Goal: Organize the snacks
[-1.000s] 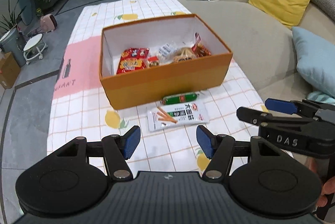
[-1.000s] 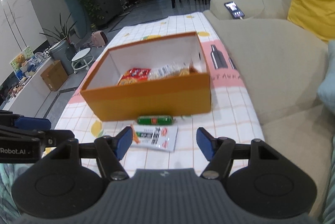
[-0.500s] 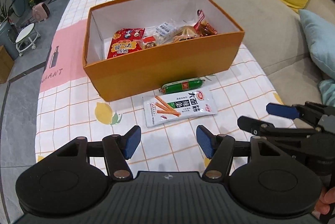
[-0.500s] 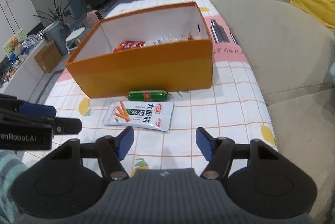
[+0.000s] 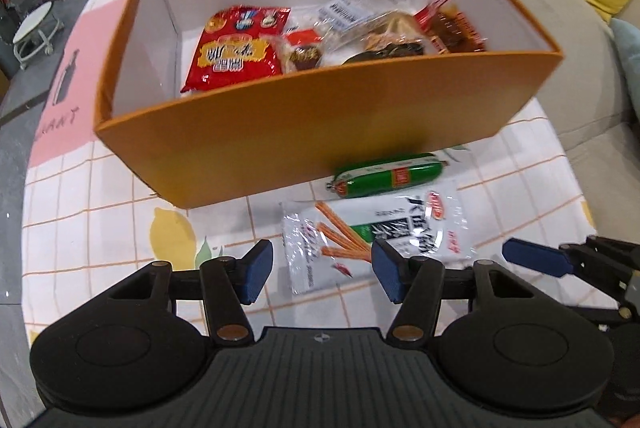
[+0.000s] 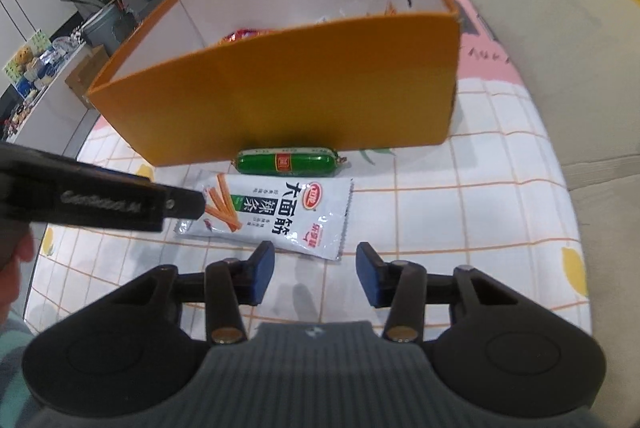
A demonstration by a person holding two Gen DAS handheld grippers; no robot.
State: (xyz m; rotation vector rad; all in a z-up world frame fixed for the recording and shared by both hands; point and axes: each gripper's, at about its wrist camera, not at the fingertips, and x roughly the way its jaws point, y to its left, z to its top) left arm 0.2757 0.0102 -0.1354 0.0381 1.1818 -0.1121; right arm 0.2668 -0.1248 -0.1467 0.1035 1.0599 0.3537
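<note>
Orange cardboard box (image 5: 304, 131), white inside, holds crinkly wrapped snacks, among them a glossy red bag (image 5: 236, 51). Just before its front wall, on the checked lemon-print tablecloth (image 6: 480, 211), lie a green sausage stick (image 6: 288, 161) and a flat silvery spicy-strip packet (image 6: 276, 214) with Chinese lettering. Left gripper (image 5: 322, 270) and right gripper (image 6: 315, 274) have just been closing, blue pads apart, pinching nothing.

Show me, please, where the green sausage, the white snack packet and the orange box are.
green sausage (image 6: 289, 161), right wrist view, on its red middle label.
white snack packet (image 6: 276, 215), right wrist view, on its printed front.
orange box (image 5: 320, 131), left wrist view, on its near outer wall.
</note>
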